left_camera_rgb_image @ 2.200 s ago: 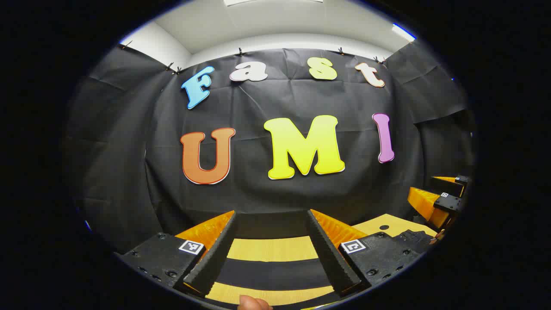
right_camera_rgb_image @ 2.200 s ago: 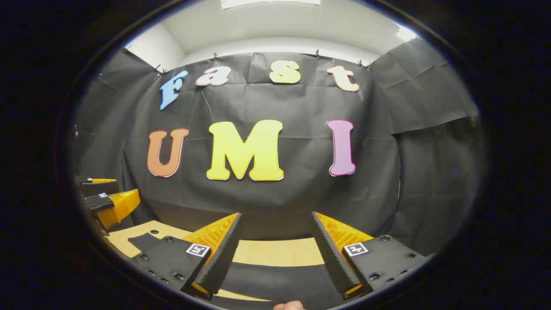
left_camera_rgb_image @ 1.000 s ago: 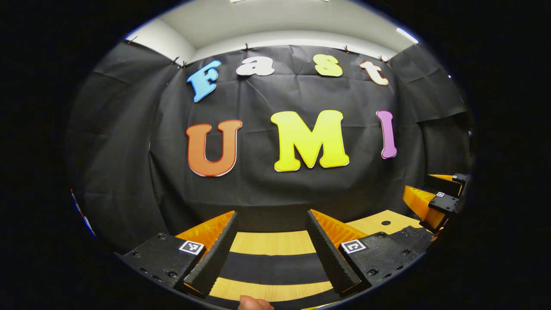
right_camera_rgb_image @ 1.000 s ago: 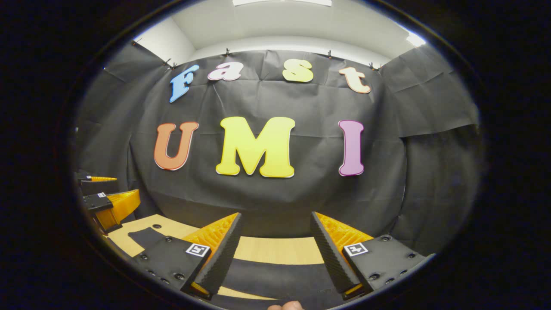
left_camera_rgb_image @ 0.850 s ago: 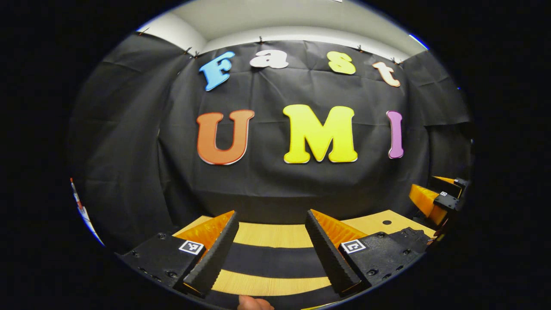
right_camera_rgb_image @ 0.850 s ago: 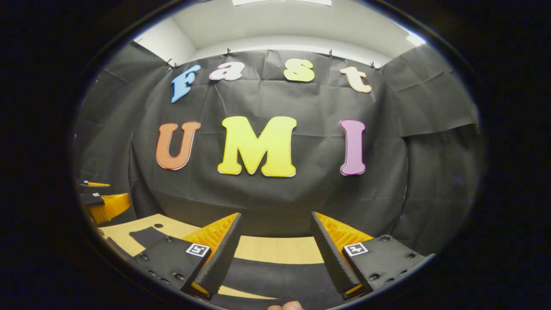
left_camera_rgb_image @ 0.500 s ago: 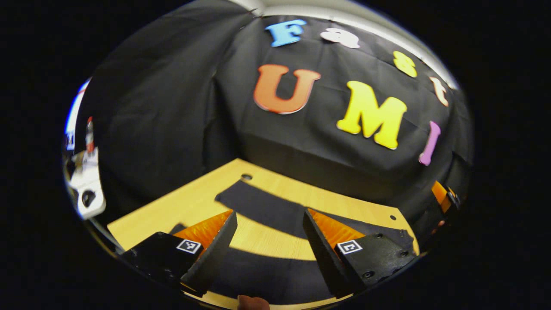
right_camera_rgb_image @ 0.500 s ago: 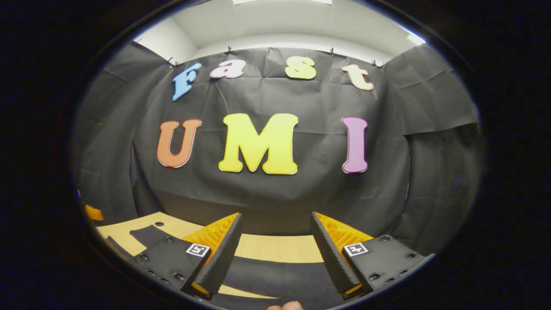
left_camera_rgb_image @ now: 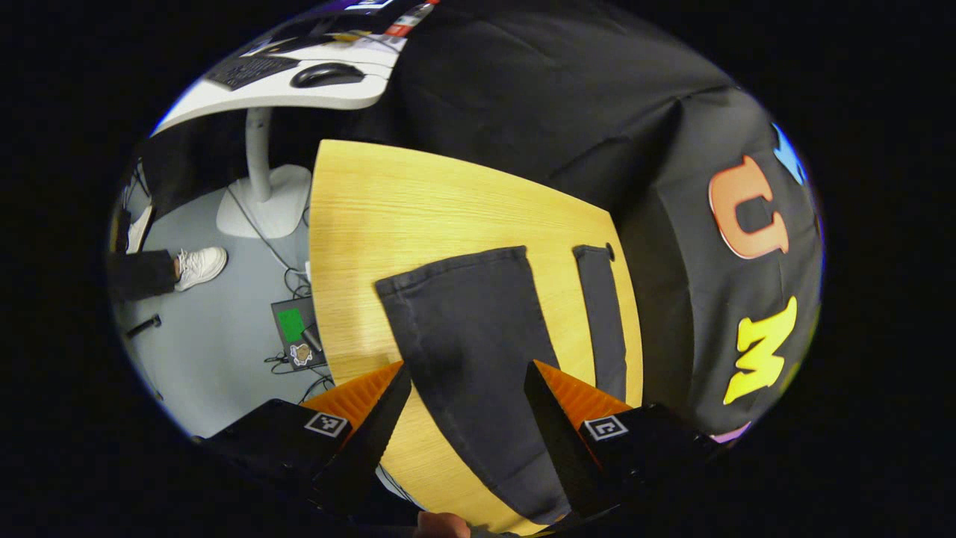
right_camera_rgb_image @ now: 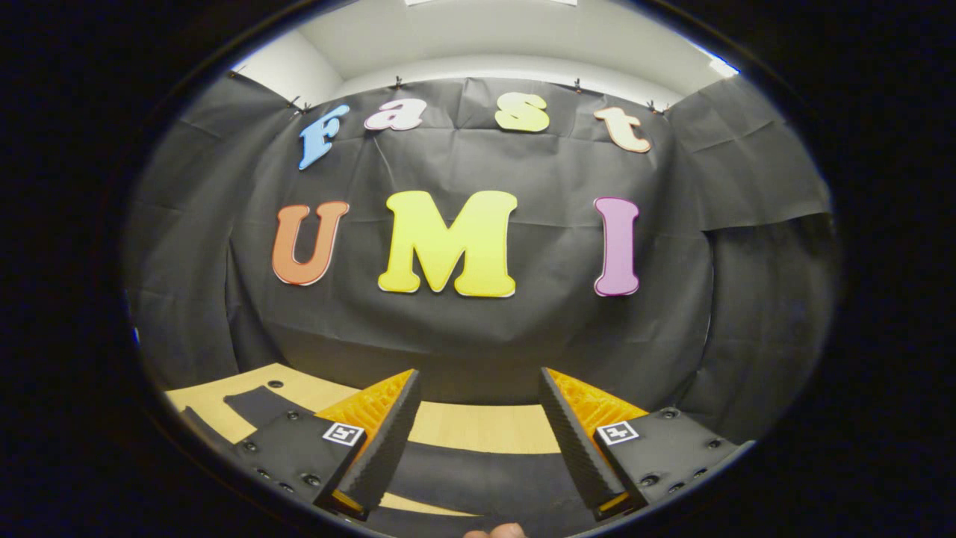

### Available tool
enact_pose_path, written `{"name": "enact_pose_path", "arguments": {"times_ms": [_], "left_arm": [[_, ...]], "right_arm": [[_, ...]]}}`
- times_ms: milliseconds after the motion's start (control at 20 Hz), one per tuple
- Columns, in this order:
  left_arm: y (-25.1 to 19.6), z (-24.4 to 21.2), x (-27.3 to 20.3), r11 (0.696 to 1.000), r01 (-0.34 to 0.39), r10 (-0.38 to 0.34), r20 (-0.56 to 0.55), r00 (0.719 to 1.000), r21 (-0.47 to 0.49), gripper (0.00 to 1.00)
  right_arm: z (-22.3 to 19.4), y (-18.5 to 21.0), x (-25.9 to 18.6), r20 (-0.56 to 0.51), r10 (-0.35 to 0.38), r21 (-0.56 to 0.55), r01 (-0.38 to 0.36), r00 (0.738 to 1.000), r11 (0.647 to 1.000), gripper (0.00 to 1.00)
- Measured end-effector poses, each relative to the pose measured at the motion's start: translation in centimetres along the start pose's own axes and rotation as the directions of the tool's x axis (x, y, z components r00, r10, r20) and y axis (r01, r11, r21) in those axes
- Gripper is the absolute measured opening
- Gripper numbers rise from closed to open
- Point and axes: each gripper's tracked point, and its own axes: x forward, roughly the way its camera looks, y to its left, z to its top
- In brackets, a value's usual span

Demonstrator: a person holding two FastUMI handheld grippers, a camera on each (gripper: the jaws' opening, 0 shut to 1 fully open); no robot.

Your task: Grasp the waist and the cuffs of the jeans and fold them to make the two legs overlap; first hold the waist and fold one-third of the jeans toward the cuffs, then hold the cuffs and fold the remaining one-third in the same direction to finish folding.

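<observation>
In the left gripper view, the left tongs [left_camera_rgb_image: 461,403] stand apart with nothing between them, held above a pale, wood-grained tabletop [left_camera_rgb_image: 388,202]. On that tabletop lie the dark, nearly black denim jeans [left_camera_rgb_image: 470,336], spread flat with the two legs side by side and a strip of bare wood between them. The wider-looking leg runs from between the fingers away to its hemmed cuff [left_camera_rgb_image: 448,265]; the second leg [left_camera_rgb_image: 601,321] lies beside it, closer to the black cloth wall [left_camera_rgb_image: 538,97], and its end sits just beside a small round hole [left_camera_rgb_image: 609,252] in the wood. Neither finger touches the cloth as far as can be told. A fingertip [left_camera_rgb_image: 441,525] of the holding hand shows at the bottom edge.

Beyond the tabletop's far edge there is a grey floor [left_camera_rgb_image: 194,336] with loose cables, a small dark device with a green patch [left_camera_rgb_image: 295,332], and a person's dark trouser leg ending in a white shoe [left_camera_rgb_image: 198,265]. A white desk [left_camera_rgb_image: 284,86] on a white pedestal carries a black mouse [left_camera_rgb_image: 326,73] and a keyboard [left_camera_rgb_image: 250,69].

In the right gripper view, the right tongs [right_camera_rgb_image: 478,437] are also apart and hold nothing, aimed level at the cloth wall. A dark band of the jeans [right_camera_rgb_image: 478,474] crosses the tabletop [right_camera_rgb_image: 478,426] beneath the fingers, and another dark piece [right_camera_rgb_image: 258,403] lies near a small hole at the left.
</observation>
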Motion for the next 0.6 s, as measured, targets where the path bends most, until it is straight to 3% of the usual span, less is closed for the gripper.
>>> {"name": "enact_pose_path", "arguments": {"times_ms": [150,300,600], "left_arm": [[1.1,1.1,0.9,0.998,-0.059,0.059,0.001,0.998,0.006,0.99],[1.0,0.8,1.9,0.998,-0.069,0.069,-0.041,0.997,-0.011,0.99],[-0.1,1.8,3.9,0.997,-0.07,0.071,-0.019,0.997,0.025,0.98]], "right_arm": [[-0.1,-0.7,0.0,-0.005,-0.015,-0.001,0.015,1.0,1.0,0.95],[-0.4,-1.4,0.1,-0.018,-0.033,-0.001,0.033,0.999,0.999,0.95],[-1.5,-3.7,-0.2,-0.052,-0.084,0.014,0.085,0.995,0.996,0.95]]}}
